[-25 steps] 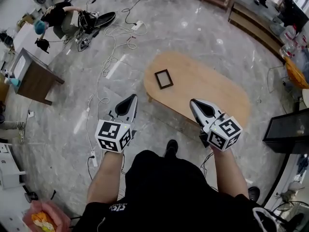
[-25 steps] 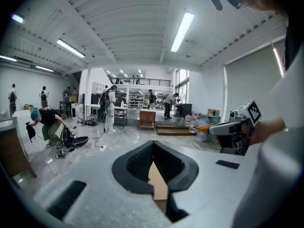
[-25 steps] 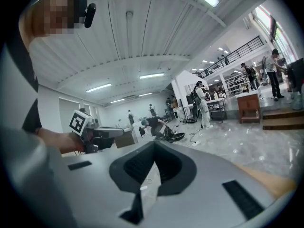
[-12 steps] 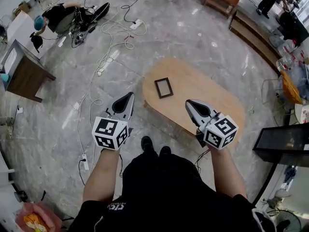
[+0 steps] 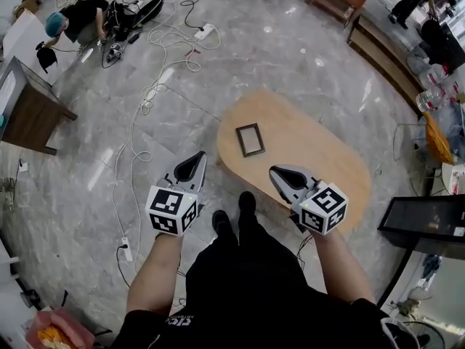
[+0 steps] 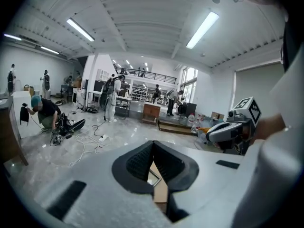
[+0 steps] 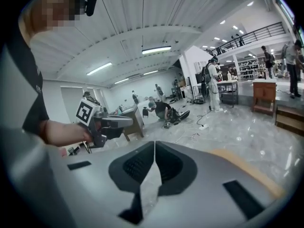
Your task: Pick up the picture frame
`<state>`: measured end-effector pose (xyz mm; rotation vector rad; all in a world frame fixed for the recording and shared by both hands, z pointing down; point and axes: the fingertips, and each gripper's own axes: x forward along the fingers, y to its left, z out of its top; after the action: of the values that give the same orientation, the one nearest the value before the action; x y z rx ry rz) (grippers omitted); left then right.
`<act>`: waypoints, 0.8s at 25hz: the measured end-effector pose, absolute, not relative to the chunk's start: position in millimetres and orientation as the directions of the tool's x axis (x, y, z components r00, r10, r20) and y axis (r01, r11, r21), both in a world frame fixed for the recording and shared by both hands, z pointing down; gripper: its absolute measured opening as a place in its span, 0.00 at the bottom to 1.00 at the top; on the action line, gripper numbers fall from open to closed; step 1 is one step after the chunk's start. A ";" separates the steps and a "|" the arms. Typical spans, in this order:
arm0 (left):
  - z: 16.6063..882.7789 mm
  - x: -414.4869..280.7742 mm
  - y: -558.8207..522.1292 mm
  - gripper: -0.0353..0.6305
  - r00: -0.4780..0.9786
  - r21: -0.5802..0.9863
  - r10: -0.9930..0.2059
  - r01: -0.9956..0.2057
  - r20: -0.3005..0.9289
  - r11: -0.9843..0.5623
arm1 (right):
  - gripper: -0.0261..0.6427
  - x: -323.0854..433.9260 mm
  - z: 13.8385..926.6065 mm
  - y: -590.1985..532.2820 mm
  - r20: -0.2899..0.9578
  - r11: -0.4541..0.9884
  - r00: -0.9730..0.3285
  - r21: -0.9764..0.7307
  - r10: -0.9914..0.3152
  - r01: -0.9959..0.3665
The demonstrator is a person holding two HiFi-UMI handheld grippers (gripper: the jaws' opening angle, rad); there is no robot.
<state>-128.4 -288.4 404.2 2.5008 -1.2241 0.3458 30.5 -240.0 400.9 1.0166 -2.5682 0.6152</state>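
- One picture frame (image 5: 250,139).
- One oval wooden table (image 5: 320,162).
- Two grippers: the left gripper (image 5: 200,155) and the right gripper (image 5: 273,170), whose jaws have just been parting a hair, nothing between them.
- Two marker cubes (image 5: 172,210) (image 5: 323,208), one on each gripper.
- Two black shoes (image 5: 220,222) (image 5: 247,201).
- One crouching person in a teal cap (image 5: 76,17).
- One dark wooden desk (image 5: 29,111).

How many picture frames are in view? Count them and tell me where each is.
1. The frame lies flat on the wooden table, near its left end in the head view. No other shows, though the person's body hides some floor.
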 end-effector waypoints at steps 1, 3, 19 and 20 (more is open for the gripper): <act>410.6 -127.8 -292.0 0.07 0.597 0.191 -0.713 -0.799 0.367 -0.571 | 0.06 29.6 407.1 -244.8 0.439 0.660 -0.705 -0.281 -0.557 -0.697; 422.3 -127.4 -301.1 0.07 0.588 0.197 -0.710 -0.805 0.386 -0.560 | 0.06 27.5 417.0 -257.3 0.445 0.669 -0.714 -0.287 -0.541 -0.686; 564.8 -100.3 -356.0 0.07 0.575 0.281 -0.642 -0.814 0.507 -0.508 | 0.07 41.6 557.4 -321.3 0.597 0.697 -0.688 -0.279 -0.413 -0.661; 575.6 -97.4 -356.2 0.07 0.579 0.286 -0.631 -0.811 0.517 -0.510 | 0.08 43.5 567.2 -322.2 0.609 0.698 -0.681 -0.274 -0.406 -0.662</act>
<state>-97.4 -356.2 575.6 2.3095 -1.1501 0.4791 43.5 -322.2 567.2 0.8183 -2.3918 0.6618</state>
